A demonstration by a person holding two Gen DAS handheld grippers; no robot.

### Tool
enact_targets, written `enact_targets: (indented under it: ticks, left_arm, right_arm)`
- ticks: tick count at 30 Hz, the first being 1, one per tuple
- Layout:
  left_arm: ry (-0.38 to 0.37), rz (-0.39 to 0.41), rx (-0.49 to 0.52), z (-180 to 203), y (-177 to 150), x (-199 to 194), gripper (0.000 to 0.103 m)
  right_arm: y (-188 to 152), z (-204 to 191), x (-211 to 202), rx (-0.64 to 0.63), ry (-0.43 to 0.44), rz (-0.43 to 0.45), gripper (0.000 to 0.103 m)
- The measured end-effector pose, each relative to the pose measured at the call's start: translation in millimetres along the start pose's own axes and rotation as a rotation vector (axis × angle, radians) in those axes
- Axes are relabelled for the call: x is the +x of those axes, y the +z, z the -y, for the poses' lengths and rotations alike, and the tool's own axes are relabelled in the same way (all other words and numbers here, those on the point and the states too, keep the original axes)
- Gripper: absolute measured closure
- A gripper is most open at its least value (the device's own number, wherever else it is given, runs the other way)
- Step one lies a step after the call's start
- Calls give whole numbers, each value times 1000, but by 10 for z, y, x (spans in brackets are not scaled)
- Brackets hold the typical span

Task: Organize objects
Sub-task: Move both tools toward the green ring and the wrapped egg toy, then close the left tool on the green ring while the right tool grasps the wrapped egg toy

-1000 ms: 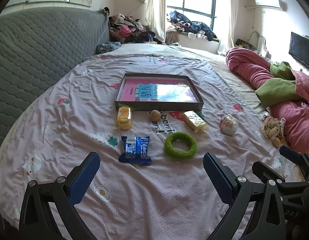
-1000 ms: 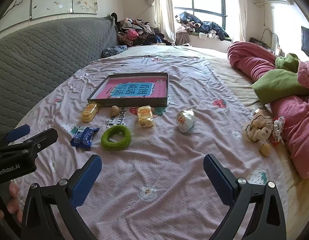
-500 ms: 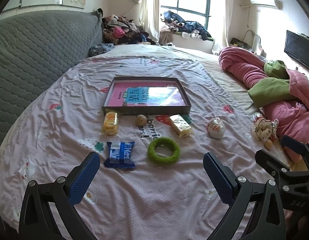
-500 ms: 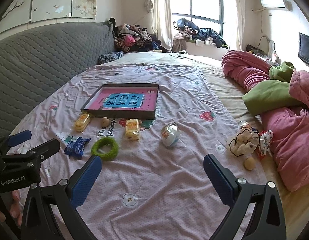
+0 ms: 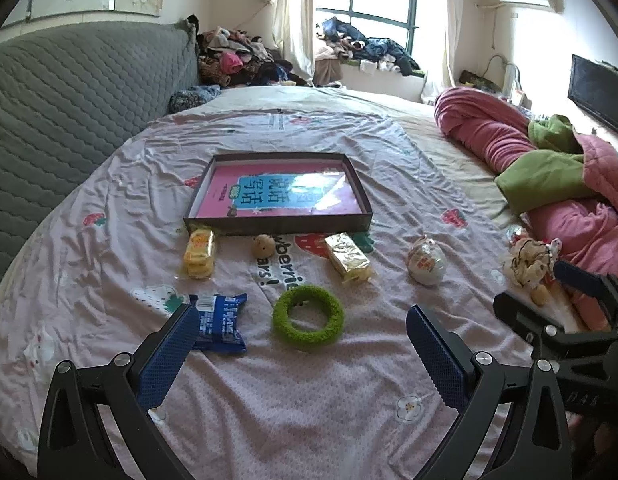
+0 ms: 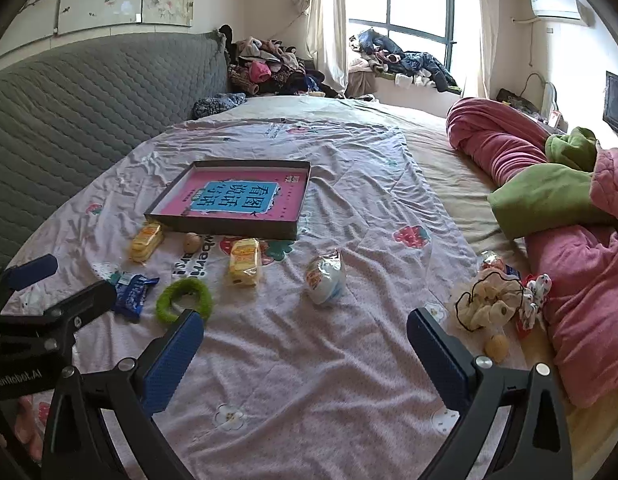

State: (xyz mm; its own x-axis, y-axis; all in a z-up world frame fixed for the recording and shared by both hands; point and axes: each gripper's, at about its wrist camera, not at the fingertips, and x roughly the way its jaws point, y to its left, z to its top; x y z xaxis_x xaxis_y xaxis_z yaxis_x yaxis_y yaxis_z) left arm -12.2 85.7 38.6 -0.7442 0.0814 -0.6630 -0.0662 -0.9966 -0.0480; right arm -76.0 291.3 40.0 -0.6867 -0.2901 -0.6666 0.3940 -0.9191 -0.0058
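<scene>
left gripper: fingers wide, empty; has moved closer, ring now just ahead between them
right gripper: wide, empty
tray: beyond, nothing moved in yet

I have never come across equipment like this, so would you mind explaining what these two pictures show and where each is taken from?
There is no robot here: a person holds a hand-held two-finger gripper in each hand, and each gripper carries a wide-angle camera looking forward along its blue-padded fingers. One picture comes from the left gripper, the other from the right gripper. Both are open and hold nothing. They hover above a bed sheet. On it lie a shallow dark box with a pink book inside, two yellow snack packets, a small round ball, a blue packet, a green ring and a white wrapped item. Pink and green bedding is piled to the right.
</scene>
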Motion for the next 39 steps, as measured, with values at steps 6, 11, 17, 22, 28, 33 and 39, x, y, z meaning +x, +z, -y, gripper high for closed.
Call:
enact_targets:
  ticks: [6,11,17,22,28,33,39]
  left_arm:
    - [6,-35,4,22,-41,270,0]
    - [5,-79,-4,22,-78,558,0]
    - [1,-113,-3,33,-97,857,0]
    - [6,-125,6,57,-103,1030,0]
    - [3,-133,8,66,-104,1193,0]
    - [3,-140,5,59,-115,1314,0]
    - [-1,-158,3,52,-148,1459,0]
  right_arm:
    - [7,99,325,16,8,-46,0]
    - [-17,124,601,13,16,-81,0]
    - [-7,145,886,9,16,-117,0]
    - [6,208,1088,20,13,-142,0]
    - [47,251,1293,22,15,-167,0]
    - [78,238,1468,17,22,-183,0]
    - [73,230,1663,24,25,-208,0]
